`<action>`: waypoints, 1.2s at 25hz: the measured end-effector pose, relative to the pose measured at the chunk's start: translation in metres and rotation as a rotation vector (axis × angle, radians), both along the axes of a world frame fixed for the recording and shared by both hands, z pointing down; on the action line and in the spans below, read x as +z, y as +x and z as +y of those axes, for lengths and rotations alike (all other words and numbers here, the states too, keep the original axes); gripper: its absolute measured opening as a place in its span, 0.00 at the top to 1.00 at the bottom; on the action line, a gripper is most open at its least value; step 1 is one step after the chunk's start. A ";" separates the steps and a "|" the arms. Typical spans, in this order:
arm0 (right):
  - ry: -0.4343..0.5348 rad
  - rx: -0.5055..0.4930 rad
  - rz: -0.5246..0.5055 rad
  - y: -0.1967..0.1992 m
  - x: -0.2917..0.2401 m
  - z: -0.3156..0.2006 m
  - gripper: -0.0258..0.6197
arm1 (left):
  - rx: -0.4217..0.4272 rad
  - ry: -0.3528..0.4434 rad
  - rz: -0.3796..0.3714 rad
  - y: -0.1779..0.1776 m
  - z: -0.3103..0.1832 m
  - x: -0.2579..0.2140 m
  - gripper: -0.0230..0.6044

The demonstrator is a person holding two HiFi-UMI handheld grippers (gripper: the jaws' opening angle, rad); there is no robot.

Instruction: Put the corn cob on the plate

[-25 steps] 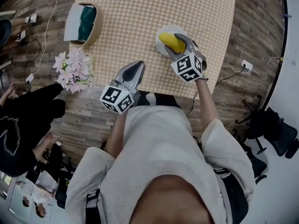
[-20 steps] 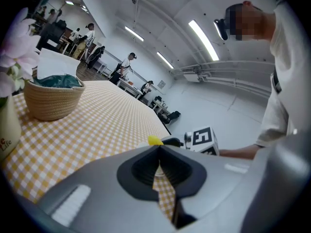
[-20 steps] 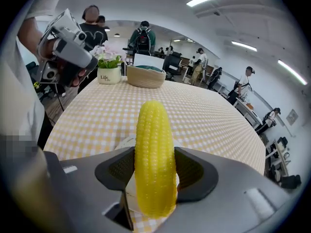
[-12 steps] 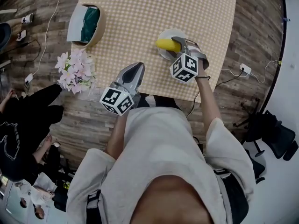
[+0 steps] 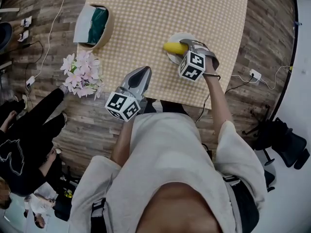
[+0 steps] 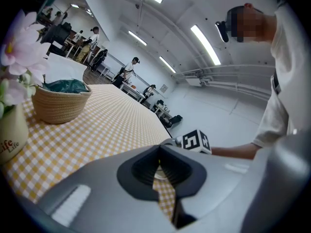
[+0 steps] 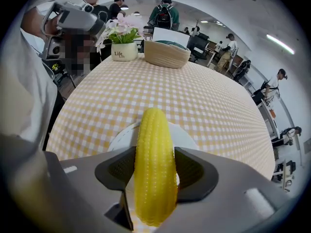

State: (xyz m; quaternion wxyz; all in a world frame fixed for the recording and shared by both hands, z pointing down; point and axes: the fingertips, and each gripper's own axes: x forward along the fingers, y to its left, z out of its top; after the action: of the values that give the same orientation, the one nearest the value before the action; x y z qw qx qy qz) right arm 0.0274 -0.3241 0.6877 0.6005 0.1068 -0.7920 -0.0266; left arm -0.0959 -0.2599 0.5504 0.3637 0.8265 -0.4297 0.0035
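Observation:
The yellow corn cob [image 5: 174, 47] [image 7: 154, 164] is clamped between the pads of my right gripper [image 5: 188, 46] [image 7: 154, 154], which points steeply down. The cob lies sideways just over the white plate [image 5: 182, 36] [image 7: 119, 138] at the table's near right; whether it touches the plate I cannot tell. My left gripper [image 5: 143, 73] [image 6: 158, 152] hovers at the table's near edge, left of the plate, jaws together with nothing in them.
On the yellow checked tablecloth [image 5: 146, 13], a woven basket [image 5: 95, 23] [image 7: 166, 52] with a green cloth stands at the far left. A vase of pink flowers [image 5: 80, 74] [image 7: 122, 50] occupies the near left corner. People stand around the room.
My right gripper has rolled and sunk a little, so the corn cob now lies sideways over the plate, pointing left. The left gripper has stayed put.

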 end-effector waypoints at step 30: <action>0.055 0.033 -0.098 -0.010 -0.036 -0.006 0.58 | 0.007 0.031 0.007 -0.004 0.008 -0.009 0.95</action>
State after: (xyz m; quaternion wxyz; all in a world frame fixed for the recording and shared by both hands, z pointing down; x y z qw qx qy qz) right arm 0.0179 -0.3300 0.6519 0.5580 0.1373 -0.8177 -0.0333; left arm -0.0997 -0.2523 0.5411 0.3526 0.8333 -0.4257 -0.0049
